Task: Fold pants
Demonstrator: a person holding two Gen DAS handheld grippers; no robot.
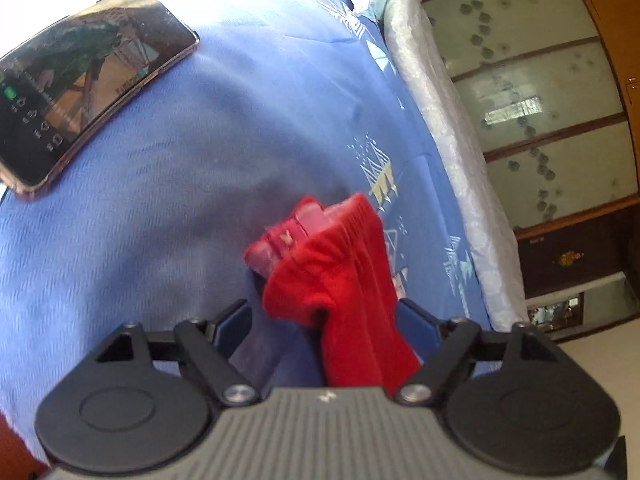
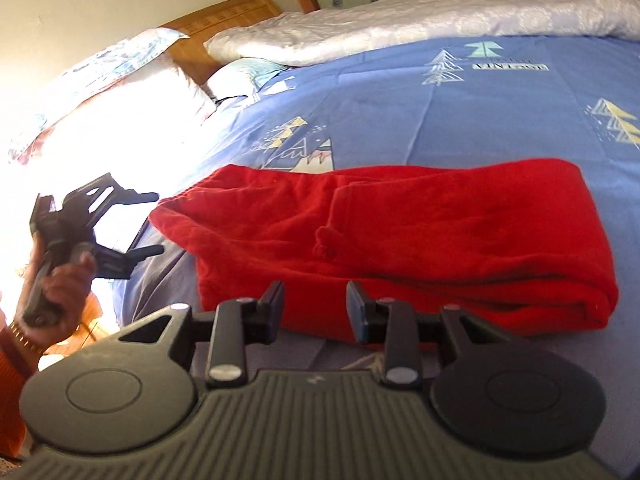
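Red pants (image 2: 392, 240) lie folded in a long flat bundle on the blue bedsheet (image 2: 500, 120). My right gripper (image 2: 315, 304) is open and empty, its fingers just above the near edge of the pants. My left gripper (image 2: 150, 224) shows at the left in the right wrist view, open, just off the left end of the pants, held by a hand. In the left wrist view one end of the red pants (image 1: 340, 280) lies between the spread fingers of the left gripper (image 1: 320, 316), which do not pinch it.
A smartphone (image 1: 80, 92) lies on the blue bedsheet (image 1: 200, 200) to the upper left. A white quilt (image 2: 420, 20) runs along the far side of the bed. Pillows (image 2: 132, 80) and a wooden headboard (image 2: 224, 16) are at the far left. A wooden cabinet with glass doors (image 1: 540, 100) stands beyond the bed.
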